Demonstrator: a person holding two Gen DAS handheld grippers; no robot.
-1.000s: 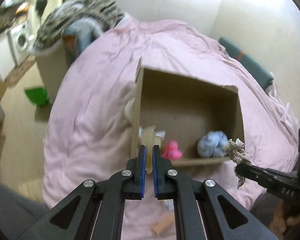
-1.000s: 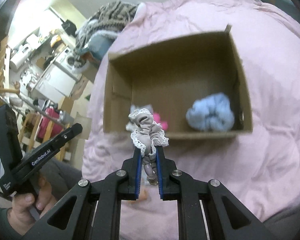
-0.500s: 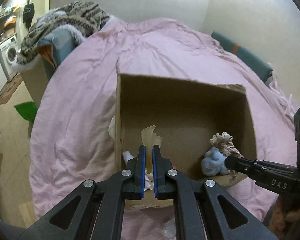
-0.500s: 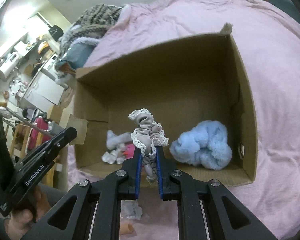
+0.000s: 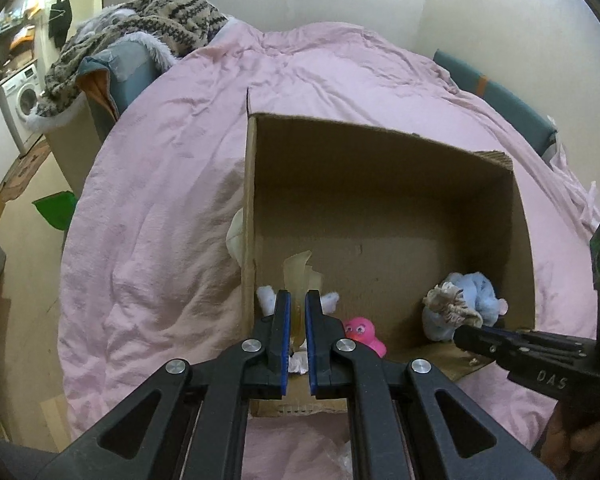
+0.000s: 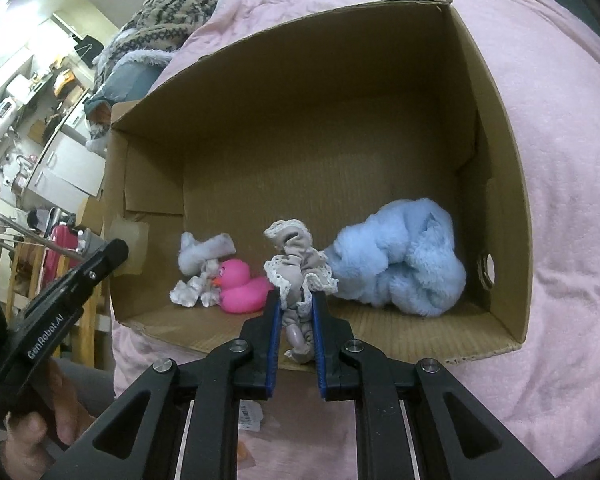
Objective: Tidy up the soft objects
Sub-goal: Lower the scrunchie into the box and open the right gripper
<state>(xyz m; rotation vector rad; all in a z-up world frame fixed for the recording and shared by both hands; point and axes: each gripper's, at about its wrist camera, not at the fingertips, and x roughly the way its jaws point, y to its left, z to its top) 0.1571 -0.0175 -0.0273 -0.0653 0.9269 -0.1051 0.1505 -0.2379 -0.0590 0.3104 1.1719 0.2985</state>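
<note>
An open cardboard box [image 5: 256,200] lies on a pink bedcover [image 5: 160,200]. Inside it are a pink rubber duck [image 6: 240,284], a small white plush [image 6: 204,256] and a fluffy light-blue cloth [image 6: 404,260]. My left gripper [image 5: 296,300] is shut on a thin cream translucent piece [image 5: 298,272], held over the box's near left corner. My right gripper [image 6: 296,300] is shut on a grey lace-trimmed scrunchie [image 6: 296,256], just inside the box's near edge, between the duck and the blue cloth. In the left wrist view the scrunchie [image 5: 448,304] hangs in front of the blue cloth [image 5: 476,292].
A patterned knit blanket [image 5: 140,28] is heaped on a chair at the back left. A washing machine [image 5: 20,96] and a green item [image 5: 56,210] are on the floor side. A teal cushion [image 5: 512,108] lies by the right wall. A cream object [image 5: 236,236] rests outside the box's left wall.
Both grippers came down and forward toward the box, each still shut on its item. The scrunchie went from in front of the near edge to inside the box opening.
</note>
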